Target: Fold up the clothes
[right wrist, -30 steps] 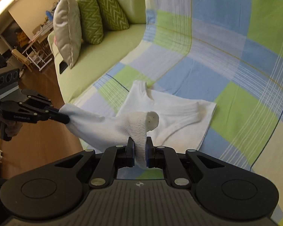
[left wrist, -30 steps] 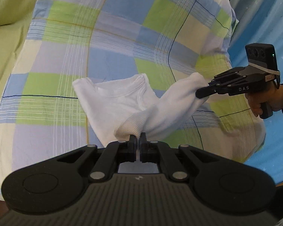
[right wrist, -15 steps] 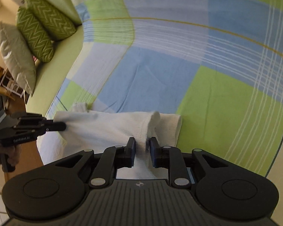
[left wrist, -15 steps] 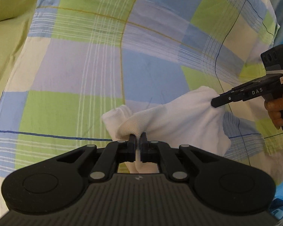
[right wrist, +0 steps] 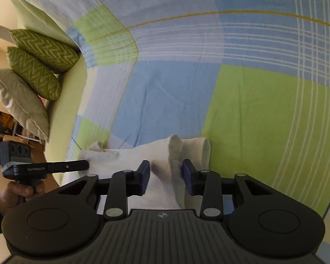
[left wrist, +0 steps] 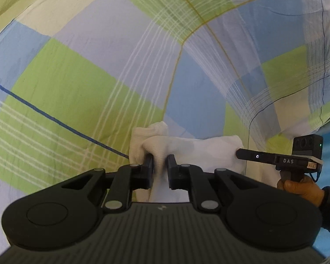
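White knit garment (left wrist: 193, 151), folded into a low bundle, lies on the blue, green and lilac checked bedsheet (left wrist: 88, 83), at about 6 o'clock in both wrist views. Left gripper (left wrist: 160, 165): fingers (left wrist: 149, 169) stand a narrow gap apart, with a ribbed fold of the white cloth bunched between them and touching both inner faces; whether they press it cannot be told. Right gripper (right wrist: 166, 171): fingers (right wrist: 188, 173) spread clearly wider, blue pads showing; a raised ridge of the garment (right wrist: 165, 154) stands in the gap, nearer the right-hand pad, with open space at the left-hand pad. In the left wrist view the right gripper's tip (left wrist: 242, 153) touches the bundle's edge at 3 o'clock, a hand (left wrist: 301, 189) on its grip. In the right wrist view the left gripper's tip (right wrist: 83, 166) meets the cloth at 9 o'clock. Two green zigzag cushions (right wrist: 39, 66) and a grey cushion (right wrist: 19, 103) lie at 9 to 10 o'clock on the pale green sofa (right wrist: 70, 92).
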A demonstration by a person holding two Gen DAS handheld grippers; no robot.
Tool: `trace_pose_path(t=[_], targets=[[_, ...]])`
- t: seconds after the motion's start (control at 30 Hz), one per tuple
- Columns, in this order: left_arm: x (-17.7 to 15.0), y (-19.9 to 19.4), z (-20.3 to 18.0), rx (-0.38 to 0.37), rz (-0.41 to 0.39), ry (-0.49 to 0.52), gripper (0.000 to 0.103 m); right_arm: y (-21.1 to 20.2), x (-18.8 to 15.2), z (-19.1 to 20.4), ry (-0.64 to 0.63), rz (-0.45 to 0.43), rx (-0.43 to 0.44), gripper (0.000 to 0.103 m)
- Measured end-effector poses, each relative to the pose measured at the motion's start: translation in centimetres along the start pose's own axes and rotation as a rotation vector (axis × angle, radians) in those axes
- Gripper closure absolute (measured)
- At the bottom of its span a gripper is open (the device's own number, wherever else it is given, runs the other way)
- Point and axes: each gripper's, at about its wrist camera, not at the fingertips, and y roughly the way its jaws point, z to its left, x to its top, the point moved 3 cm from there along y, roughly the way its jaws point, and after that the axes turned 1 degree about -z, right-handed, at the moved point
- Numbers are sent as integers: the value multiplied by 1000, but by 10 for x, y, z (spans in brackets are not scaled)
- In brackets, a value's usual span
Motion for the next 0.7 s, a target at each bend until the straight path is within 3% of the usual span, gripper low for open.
trace_pose_path(t=[0.07,0.1,0.17,0.23,0.47,0.57,0.7], targets=[[-1,-5,-14,36,-23,113,101,-4,-2,2,-18,-13,-15,91],[-3,-11,-30,53,-49,239,102,-9,-5,3,-24,-23,-22,92],[-17,-26,-71,-8,-99,546,102,-19,-11,4,-29,-42,-34,92],[-27,-32,-91,-68,-97,693,101,-27,-17,3,-24,-54,-40,92],[-1,0,-34,149,-35,521,100,-21,-24,2,-9,-59,-27,90],[5,2,-20,172,-14,486,87,-18,-20,2,-3,-78,-28,80],[10,-9,-22,145,-44,450,85,-18,-17,0,2,-87,-32,79]])
